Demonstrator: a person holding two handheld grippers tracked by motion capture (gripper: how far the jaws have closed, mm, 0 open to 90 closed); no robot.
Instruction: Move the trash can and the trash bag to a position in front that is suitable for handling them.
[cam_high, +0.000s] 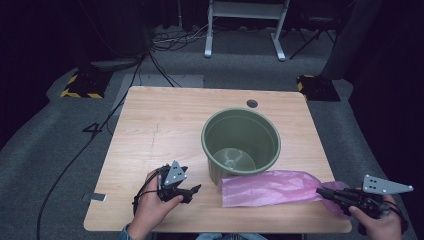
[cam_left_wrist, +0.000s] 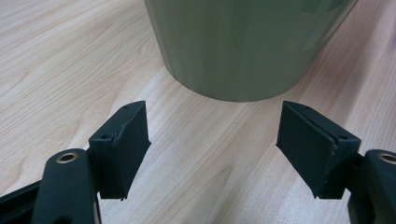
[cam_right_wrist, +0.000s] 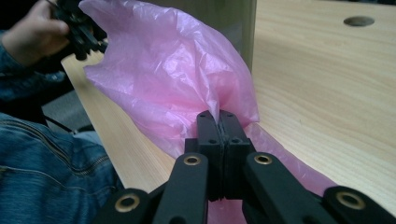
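Observation:
A green plastic bin (cam_high: 241, 142) stands upright in the middle of the wooden table (cam_high: 160, 125); its lower wall (cam_left_wrist: 238, 46) rises just beyond my left gripper. A pink plastic bag (cam_high: 272, 187) lies stretched along the table's front right, touching the bin's base. My right gripper (cam_high: 322, 192) is shut on the bag's right end, and the pink film (cam_right_wrist: 173, 70) bunches out from between its jaws (cam_right_wrist: 218, 116). My left gripper (cam_high: 192, 190) rests low at the front left of the bin, open, with nothing between its pads (cam_left_wrist: 126, 144).
A round cable hole (cam_high: 252, 104) sits near the table's far edge. Beyond the table are a white frame (cam_high: 245, 25), floor cables (cam_high: 165, 40) and yellow-black striped bases (cam_high: 80, 85). A person's denim-clad legs (cam_right_wrist: 46, 172) are by the near edge.

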